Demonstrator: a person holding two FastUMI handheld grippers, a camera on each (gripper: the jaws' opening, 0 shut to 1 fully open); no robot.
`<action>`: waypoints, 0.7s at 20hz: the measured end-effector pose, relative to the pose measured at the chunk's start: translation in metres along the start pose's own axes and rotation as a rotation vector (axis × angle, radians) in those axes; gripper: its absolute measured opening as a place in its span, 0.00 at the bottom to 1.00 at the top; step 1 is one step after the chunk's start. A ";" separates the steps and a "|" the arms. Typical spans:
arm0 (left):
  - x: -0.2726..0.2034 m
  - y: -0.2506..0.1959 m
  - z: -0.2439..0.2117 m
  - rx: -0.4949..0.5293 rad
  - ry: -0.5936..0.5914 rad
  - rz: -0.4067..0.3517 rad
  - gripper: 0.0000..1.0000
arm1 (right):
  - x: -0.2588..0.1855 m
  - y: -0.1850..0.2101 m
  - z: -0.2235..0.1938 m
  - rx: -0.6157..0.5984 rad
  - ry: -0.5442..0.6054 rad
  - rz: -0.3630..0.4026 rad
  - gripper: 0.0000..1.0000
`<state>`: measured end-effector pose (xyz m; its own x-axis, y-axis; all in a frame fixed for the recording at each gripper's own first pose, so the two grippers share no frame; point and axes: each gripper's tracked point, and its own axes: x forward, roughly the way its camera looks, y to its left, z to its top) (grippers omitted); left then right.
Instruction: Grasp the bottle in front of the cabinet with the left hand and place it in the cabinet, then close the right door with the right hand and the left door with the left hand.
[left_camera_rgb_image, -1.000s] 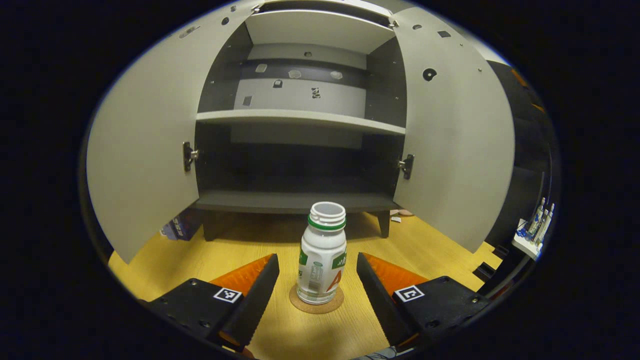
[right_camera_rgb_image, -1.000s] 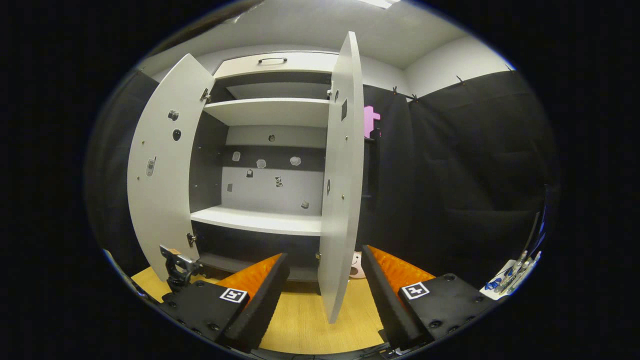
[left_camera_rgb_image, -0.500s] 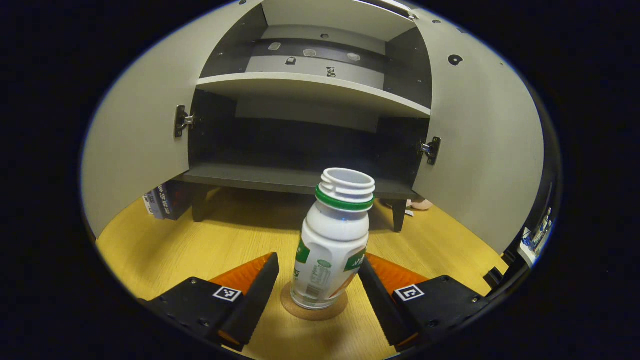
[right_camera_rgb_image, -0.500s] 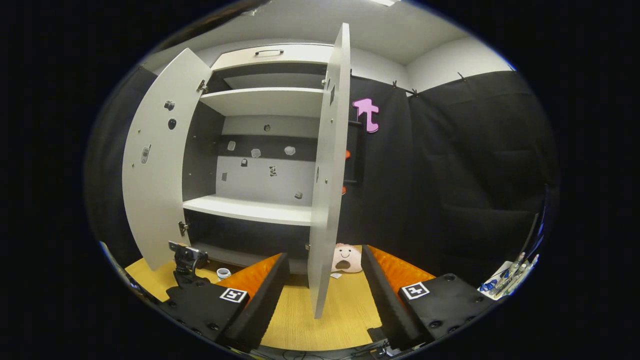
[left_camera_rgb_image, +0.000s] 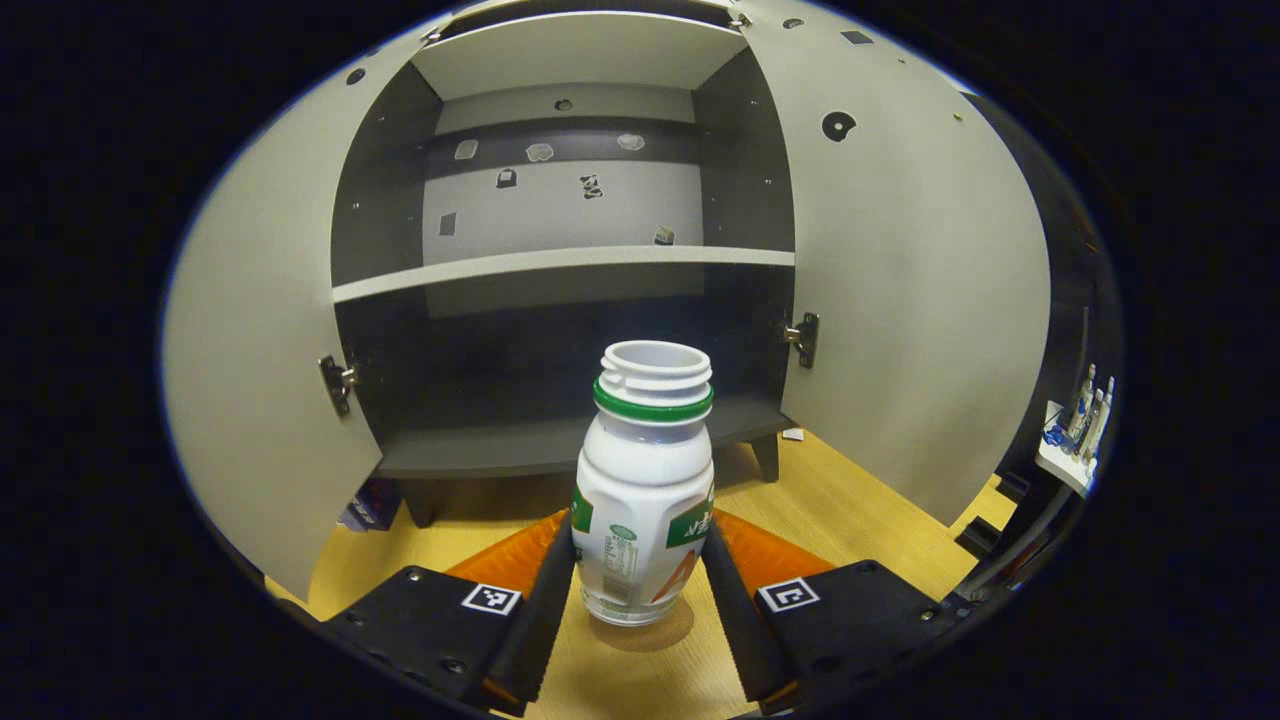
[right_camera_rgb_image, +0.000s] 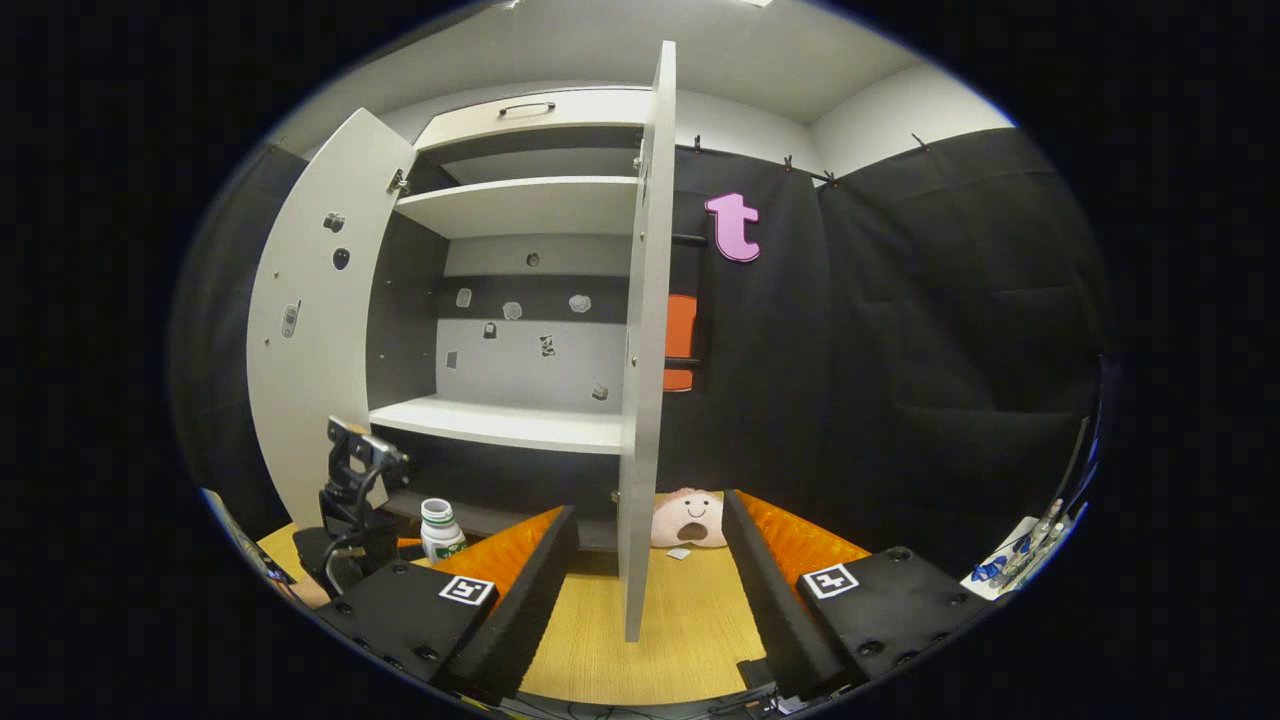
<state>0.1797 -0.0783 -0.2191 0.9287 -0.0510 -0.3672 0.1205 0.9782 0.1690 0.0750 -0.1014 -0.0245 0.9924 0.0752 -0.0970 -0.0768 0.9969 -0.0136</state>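
The left gripper (left_camera_rgb_image: 638, 590) is clamped on the uncapped white bottle (left_camera_rgb_image: 643, 495), both fingers against its sides, just before the cabinet's (left_camera_rgb_image: 560, 260) bottom shelf (left_camera_rgb_image: 520, 450). The left door (left_camera_rgb_image: 255, 340) and right door (left_camera_rgb_image: 910, 290) stand wide. The right gripper (right_camera_rgb_image: 650, 590) is spread apart, straddling the right door's free edge without touching it.

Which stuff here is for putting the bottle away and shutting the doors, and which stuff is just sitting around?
For the job: the bottle, pinched in the left gripper; the cabinet; its left door; its right door; the right gripper, open.

Just sitting around: a pink plush toy on the table; markers at the side.
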 end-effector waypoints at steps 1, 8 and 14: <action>-0.003 -0.001 0.018 -0.011 -0.012 -0.007 0.72 | 0.001 0.000 0.003 0.004 -0.008 0.011 0.95; -0.007 0.011 0.140 -0.130 -0.092 -0.033 0.72 | 0.012 -0.029 0.009 0.042 -0.035 -0.018 0.96; 0.041 0.044 0.237 -0.148 -0.187 -0.045 0.72 | 0.014 -0.041 0.024 0.056 -0.066 -0.097 0.96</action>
<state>0.3060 -0.0854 -0.0094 0.9740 -0.1177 -0.1934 0.1230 0.9923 0.0157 0.0940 -0.1411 -0.0011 0.9992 -0.0226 -0.0325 0.0238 0.9991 0.0362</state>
